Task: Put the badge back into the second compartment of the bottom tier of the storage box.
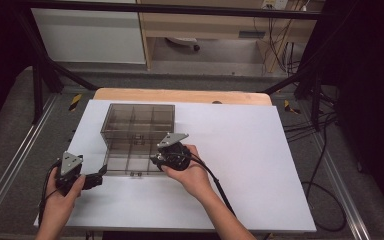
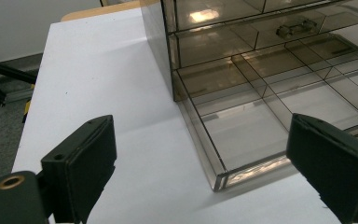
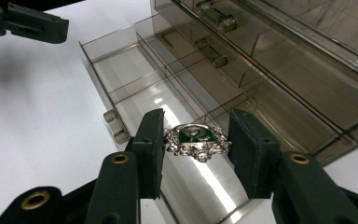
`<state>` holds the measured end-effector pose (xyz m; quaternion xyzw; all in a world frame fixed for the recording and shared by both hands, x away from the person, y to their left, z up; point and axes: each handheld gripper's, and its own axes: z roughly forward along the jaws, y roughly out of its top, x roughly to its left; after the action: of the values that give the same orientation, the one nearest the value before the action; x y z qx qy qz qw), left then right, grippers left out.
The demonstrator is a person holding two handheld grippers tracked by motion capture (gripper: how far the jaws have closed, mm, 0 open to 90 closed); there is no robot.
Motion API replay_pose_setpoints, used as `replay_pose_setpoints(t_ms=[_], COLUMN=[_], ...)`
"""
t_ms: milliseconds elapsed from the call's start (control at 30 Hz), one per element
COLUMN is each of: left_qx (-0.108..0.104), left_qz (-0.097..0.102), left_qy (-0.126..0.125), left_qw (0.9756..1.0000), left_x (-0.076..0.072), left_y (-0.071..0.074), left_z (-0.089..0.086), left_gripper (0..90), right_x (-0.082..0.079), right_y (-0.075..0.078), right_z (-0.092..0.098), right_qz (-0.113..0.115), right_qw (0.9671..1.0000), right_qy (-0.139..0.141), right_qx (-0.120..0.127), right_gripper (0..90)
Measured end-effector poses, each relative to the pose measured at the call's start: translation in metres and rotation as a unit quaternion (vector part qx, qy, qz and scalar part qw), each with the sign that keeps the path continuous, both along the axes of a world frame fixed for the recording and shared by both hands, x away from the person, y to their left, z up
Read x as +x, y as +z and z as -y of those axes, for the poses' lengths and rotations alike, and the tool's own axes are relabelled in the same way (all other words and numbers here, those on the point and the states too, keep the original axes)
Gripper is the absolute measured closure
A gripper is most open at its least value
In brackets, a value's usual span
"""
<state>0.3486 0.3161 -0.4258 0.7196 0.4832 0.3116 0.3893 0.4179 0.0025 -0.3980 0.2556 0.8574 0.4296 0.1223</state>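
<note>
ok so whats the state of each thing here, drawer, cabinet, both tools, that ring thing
drawer cabinet: upright on the white table, upper drawers shut
bottom drawer: pulled out, open
left tool: open, holding nothing, beside the drawer's corner
right tool: shut on the brooch, over the open drawer
brooch: silver with green, held between the pads, not yet in the drawer

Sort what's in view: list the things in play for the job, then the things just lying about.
In play:
- right gripper, holding a silver and green ornament
- pulled-out drawer of the smoked plastic drawer box
- left gripper, open beside the drawer

Lying about:
- white table top
- floor cables
- black frame
</note>
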Motion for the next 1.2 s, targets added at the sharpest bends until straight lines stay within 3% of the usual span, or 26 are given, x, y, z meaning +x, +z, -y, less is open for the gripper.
replay_pose_setpoints(t_ms=[1200], left_qx=[-0.004], left_qz=[0.001], left_qy=[-0.002], left_qw=[1.0], left_x=[0.001], left_y=[0.0], left_z=[-0.001], left_gripper=[8.6], right_x=[0.005], right_y=[-0.002], right_z=[-0.033], right_qz=[-0.008], right_qw=[0.9997], right_qy=[0.022], right_qx=[0.005], right_gripper=[57.0])
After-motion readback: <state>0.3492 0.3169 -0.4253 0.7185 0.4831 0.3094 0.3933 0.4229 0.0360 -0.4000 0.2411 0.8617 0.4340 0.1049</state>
